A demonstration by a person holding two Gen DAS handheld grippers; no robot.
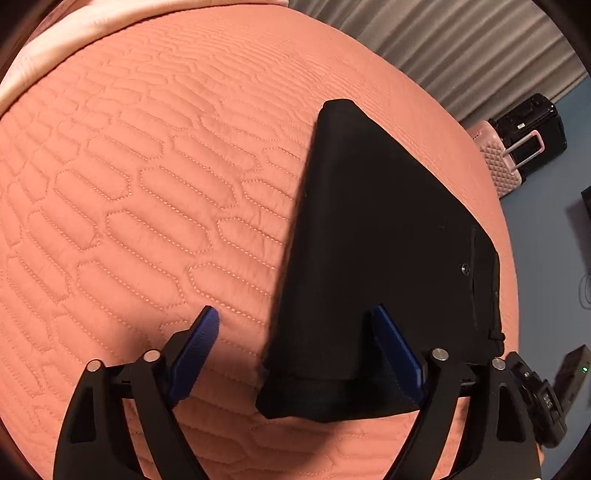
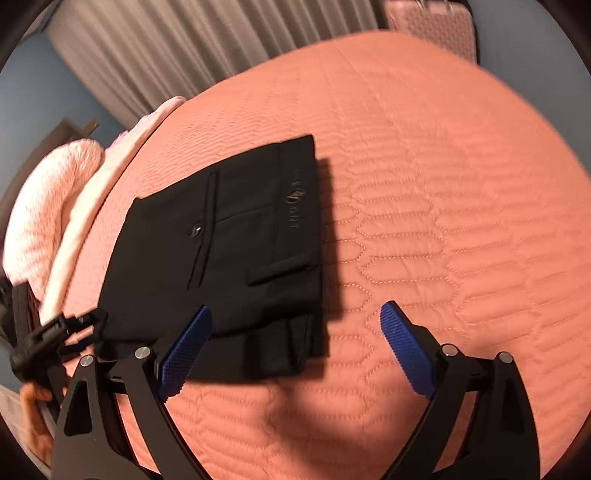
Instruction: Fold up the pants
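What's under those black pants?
The folded black pants lie on the pink quilted bedspread, which shows all around them. More layers of the pants peek out at the near edge. Whatever else lies beneath is covered.

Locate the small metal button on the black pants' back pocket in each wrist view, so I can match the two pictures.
Left wrist: the button sits right of centre, near the right edge of the folded pants.
Right wrist: the button sits left of centre, beside the pocket slit.
Shared landmark: the pink suitcase beyond the quilted bedspread.
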